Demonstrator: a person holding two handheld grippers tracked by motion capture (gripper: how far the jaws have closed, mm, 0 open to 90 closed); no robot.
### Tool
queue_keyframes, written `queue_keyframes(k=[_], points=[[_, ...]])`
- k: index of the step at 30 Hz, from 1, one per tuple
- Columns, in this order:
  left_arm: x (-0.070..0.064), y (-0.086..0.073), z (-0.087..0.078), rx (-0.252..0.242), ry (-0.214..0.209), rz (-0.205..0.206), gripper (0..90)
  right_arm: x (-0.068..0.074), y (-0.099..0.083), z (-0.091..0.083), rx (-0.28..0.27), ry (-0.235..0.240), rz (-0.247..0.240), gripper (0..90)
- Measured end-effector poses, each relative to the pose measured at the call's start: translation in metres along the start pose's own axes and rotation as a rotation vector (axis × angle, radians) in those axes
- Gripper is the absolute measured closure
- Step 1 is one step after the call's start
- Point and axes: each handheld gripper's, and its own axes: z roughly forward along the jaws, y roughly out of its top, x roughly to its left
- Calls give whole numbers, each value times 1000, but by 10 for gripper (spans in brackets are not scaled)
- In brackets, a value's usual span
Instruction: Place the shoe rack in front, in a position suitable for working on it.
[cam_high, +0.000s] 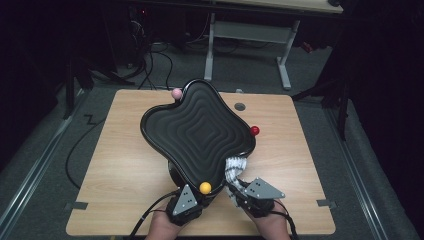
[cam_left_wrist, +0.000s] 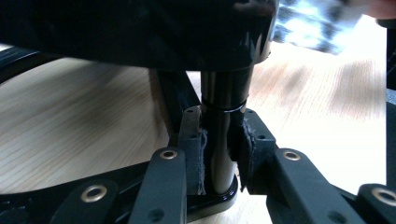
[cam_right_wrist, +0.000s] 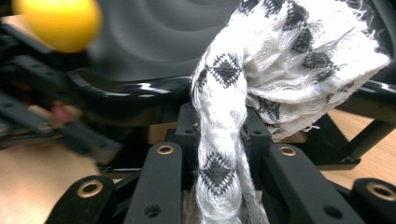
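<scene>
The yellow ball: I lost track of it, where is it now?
In the high view the yellow ball sits at the near rim of the black tray, between the left gripper and the right gripper.

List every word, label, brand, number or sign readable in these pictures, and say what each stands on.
None: no readable text in any view.
The glossy black wavy-edged tray bears ripple ridges, no lettering.
The white cloth with black diamond pattern carries a woven pattern, no words.
The grey three-cornered plates on the grippers show small holes, no marks.
The light wooden table is unmarked.
</scene>
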Motion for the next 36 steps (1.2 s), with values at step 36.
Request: queue_keyframes(k=[36], points=[[-1,3,6,2,-2,-3,737,20,-6,-12,19,76,-21,749]])
